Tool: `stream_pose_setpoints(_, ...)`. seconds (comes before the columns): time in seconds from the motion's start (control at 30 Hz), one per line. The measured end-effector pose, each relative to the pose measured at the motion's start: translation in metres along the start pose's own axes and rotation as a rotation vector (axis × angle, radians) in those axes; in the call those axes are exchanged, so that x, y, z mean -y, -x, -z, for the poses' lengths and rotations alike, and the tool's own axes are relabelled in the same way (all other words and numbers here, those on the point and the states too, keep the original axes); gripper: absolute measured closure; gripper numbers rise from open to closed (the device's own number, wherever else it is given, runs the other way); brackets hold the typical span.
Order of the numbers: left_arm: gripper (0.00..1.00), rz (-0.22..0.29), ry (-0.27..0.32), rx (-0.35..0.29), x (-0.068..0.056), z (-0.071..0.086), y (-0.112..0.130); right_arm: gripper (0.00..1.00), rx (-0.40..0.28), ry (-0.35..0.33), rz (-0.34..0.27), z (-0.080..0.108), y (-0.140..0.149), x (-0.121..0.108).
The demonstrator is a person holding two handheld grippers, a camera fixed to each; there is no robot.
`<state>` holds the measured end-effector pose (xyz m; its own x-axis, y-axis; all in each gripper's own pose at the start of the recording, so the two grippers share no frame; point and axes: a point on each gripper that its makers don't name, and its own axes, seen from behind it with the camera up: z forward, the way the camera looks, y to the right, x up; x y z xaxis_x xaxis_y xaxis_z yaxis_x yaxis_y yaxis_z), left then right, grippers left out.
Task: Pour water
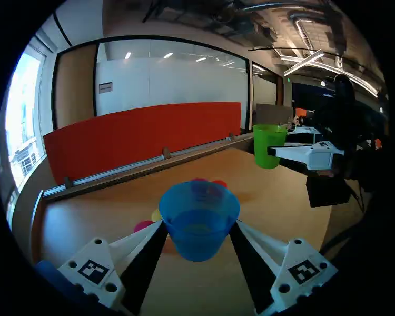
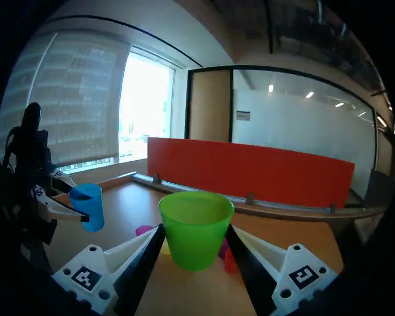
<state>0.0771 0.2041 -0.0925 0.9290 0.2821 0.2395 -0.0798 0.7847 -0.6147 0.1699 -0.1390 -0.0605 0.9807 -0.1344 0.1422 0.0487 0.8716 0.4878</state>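
Note:
A translucent blue cup (image 1: 199, 218) stands upright between the fingers of my left gripper (image 1: 197, 231), which is shut on it; water shows in its lower half. A green cup (image 2: 196, 226) is held upright above the table, with my right gripper (image 2: 195, 237) shut on it. In the left gripper view the green cup (image 1: 268, 146) hangs at the right, gripped by the right gripper (image 1: 282, 151). Seen from the right gripper view, the blue cup (image 2: 89, 206) sits at the left in the left gripper (image 2: 79, 205), level with the green one.
Both cups are over a wooden table (image 1: 282, 210) backed by a red partition (image 1: 145, 131). Several small coloured cups (image 2: 226, 255) lie on the table beneath the grippers. A window (image 2: 145, 105) is at the far side.

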Motion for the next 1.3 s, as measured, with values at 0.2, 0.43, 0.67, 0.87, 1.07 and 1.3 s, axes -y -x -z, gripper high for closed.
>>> stream_pose_setpoints(0.2, 0.2, -0.012, 0.003, -0.006, 0.001, -0.002, -0.003, 0.13, -0.002, -0.001, 0.0, 0.001, 0.002, -0.001)
stream_pose_setpoints(0.43, 0.19, -0.008, 0.001, -0.016, 0.003, -0.008, -0.005, 0.13, 0.004, -0.001, 0.005, -0.001, 0.006, -0.001)
stream_pose_setpoints(0.67, 0.19, -0.006, 0.002, -0.019, 0.006, -0.014, -0.005, 0.14, 0.013, -0.004, 0.006, -0.005, 0.012, -0.002)
stream_pose_setpoints(0.87, 0.19, -0.018, 0.013, -0.02, 0.006, -0.02, -0.008, 0.13, 0.025, -0.021, 0.011, -0.008, 0.02, 0.001)
stream_pose_setpoints(1.07, 0.2, -0.055, 0.029, -0.019, 0.003, -0.028, -0.011, 0.13, 0.048, -0.049, 0.024, -0.01, 0.033, 0.007)
stream_pose_setpoints(1.3, 0.19, -0.12, 0.038, -0.026, 0.002, -0.039, -0.02, 0.13, 0.072, -0.075, 0.036, -0.012, 0.043, 0.013)
